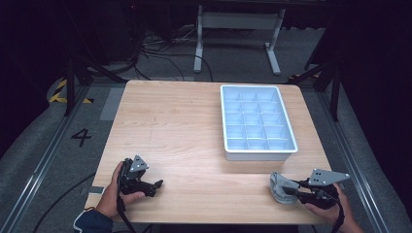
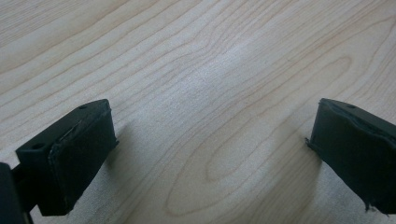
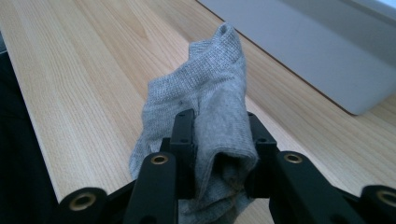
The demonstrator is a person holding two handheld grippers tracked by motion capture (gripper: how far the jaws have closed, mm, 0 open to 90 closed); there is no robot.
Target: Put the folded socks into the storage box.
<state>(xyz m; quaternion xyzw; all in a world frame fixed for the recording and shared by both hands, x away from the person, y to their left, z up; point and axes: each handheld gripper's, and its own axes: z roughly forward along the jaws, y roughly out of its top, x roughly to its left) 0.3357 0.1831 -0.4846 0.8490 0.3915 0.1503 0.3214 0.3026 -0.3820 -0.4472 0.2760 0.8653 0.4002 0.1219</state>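
Here, grey sock bunched between the right claw's 2 pinching jaws.

The high view is looking forward and down over the whole wooden table from above the person's side. The left gripper view is hovering close over bare wood, facing down. The right gripper view is sitting low, looking along the table toward the grey tray, which the high view is also showing.
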